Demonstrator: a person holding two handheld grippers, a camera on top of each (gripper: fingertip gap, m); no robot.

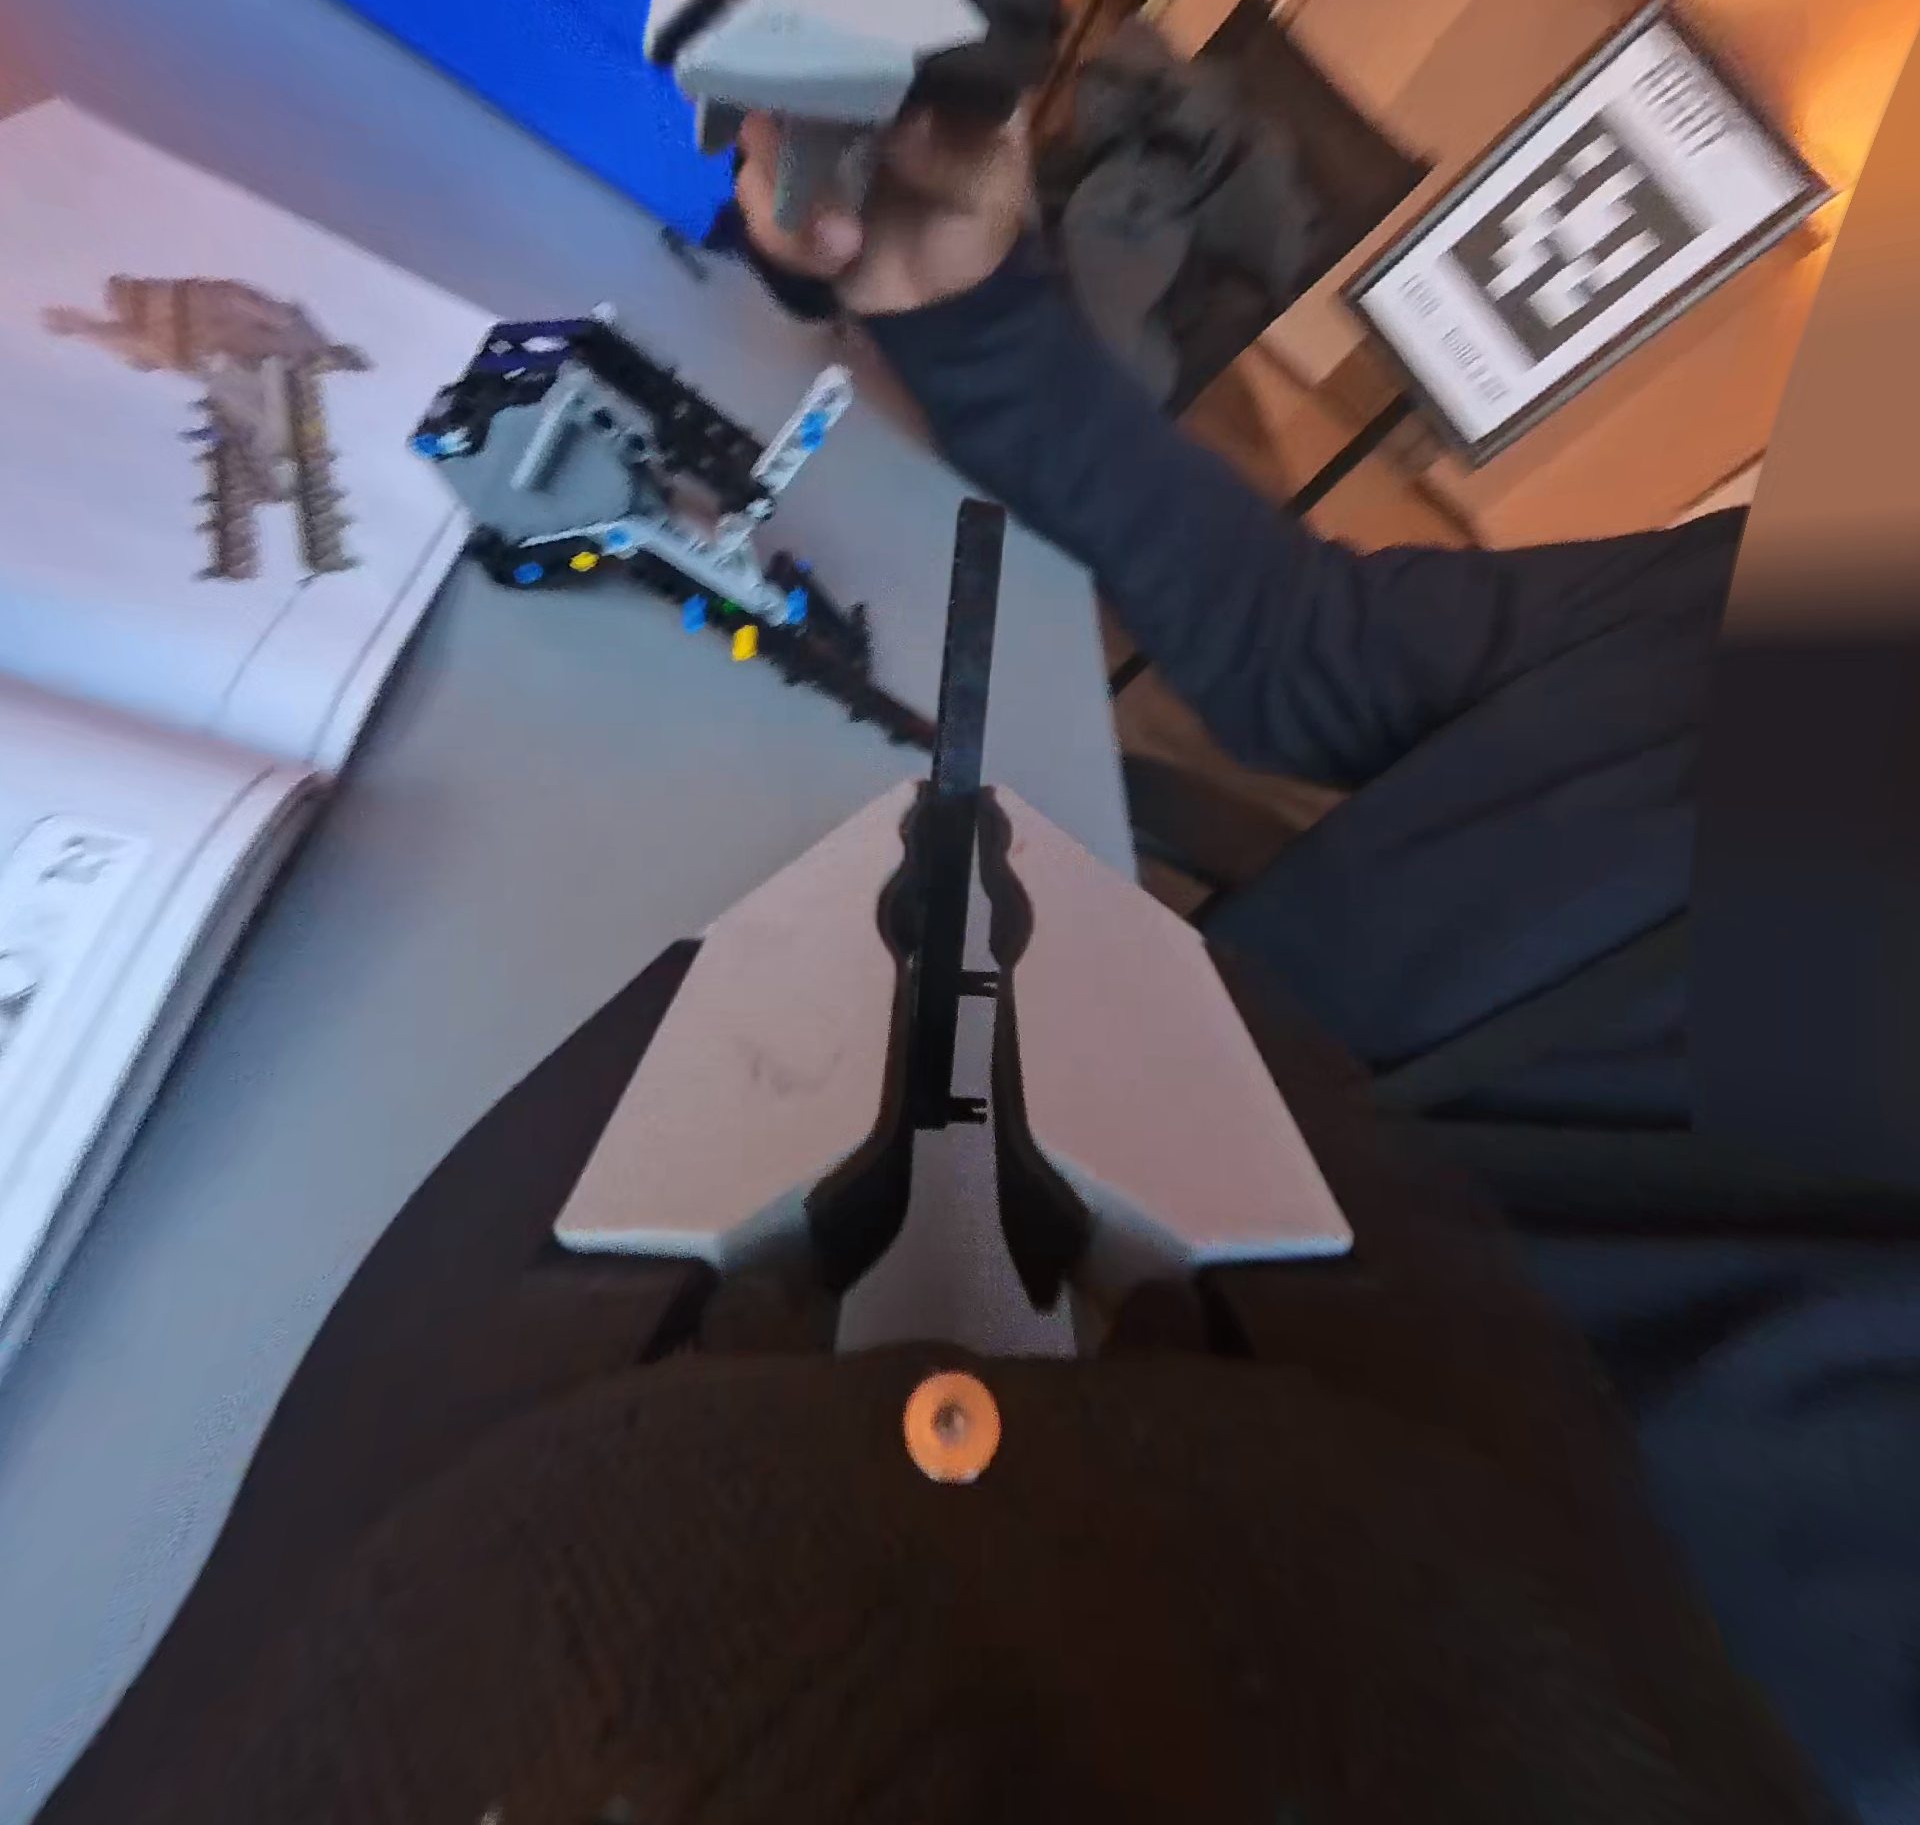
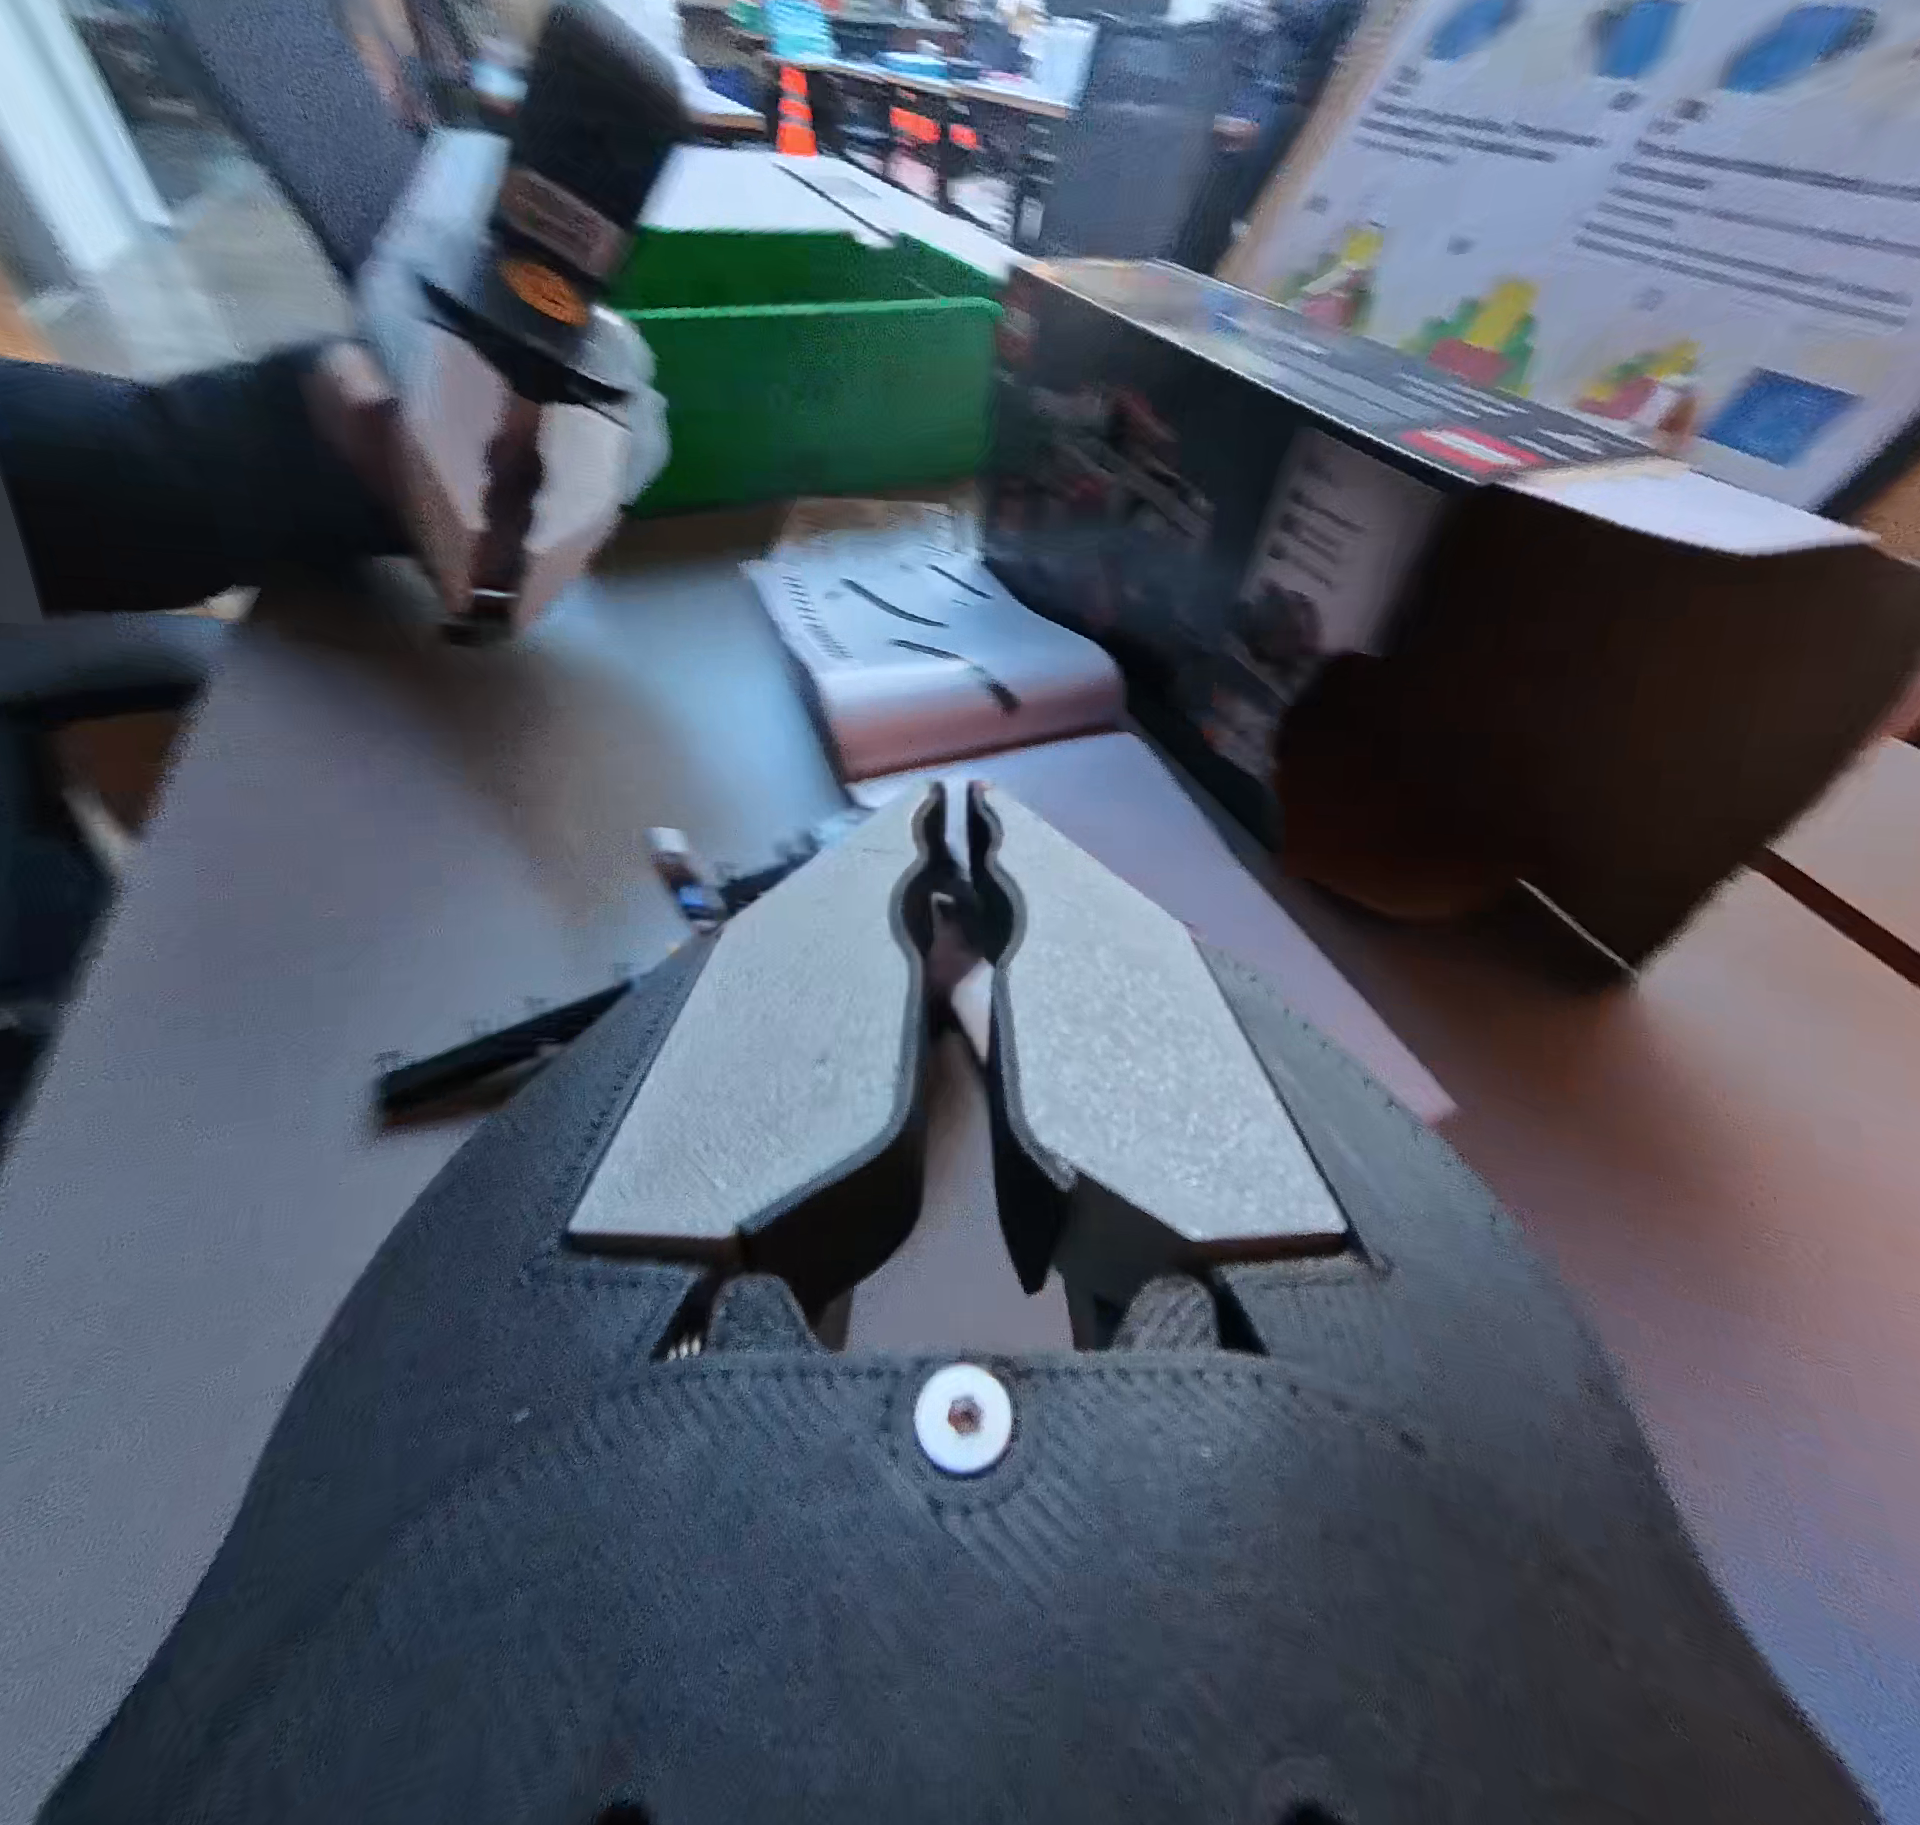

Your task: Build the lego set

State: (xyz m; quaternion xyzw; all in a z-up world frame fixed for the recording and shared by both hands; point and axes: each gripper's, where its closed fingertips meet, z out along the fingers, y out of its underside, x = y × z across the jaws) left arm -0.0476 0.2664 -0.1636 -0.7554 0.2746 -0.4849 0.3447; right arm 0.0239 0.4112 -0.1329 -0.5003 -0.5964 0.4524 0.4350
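My left gripper [image 1: 956, 801] is shut on a long black beam [image 1: 971, 632] that sticks out past its tips, held in the air near the table's edge. The partly built grey and black lego model [image 1: 613, 487] lies on the grey table [image 1: 540, 840], ahead and to the left. My right gripper [image 2: 957, 819] is shut low over the table; I cannot tell whether a small piece is between its fingers. It also shows in the left wrist view [image 1: 810, 9], held up by a hand. The left gripper [image 2: 483, 612] with the beam [image 2: 504, 518] shows at upper left in the right wrist view.
An open instruction booklet [image 1: 156, 445] lies left of the model and also shows in the right wrist view [image 2: 935, 653]. A dark lego box [image 2: 1351, 580] lies on its side at right, a green bin [image 2: 810, 373] behind. A loose black beam [image 2: 499, 1053] and small parts [image 2: 686, 882] lie near my right gripper. Spacing between my two grippers at the tips: around 15 cm.
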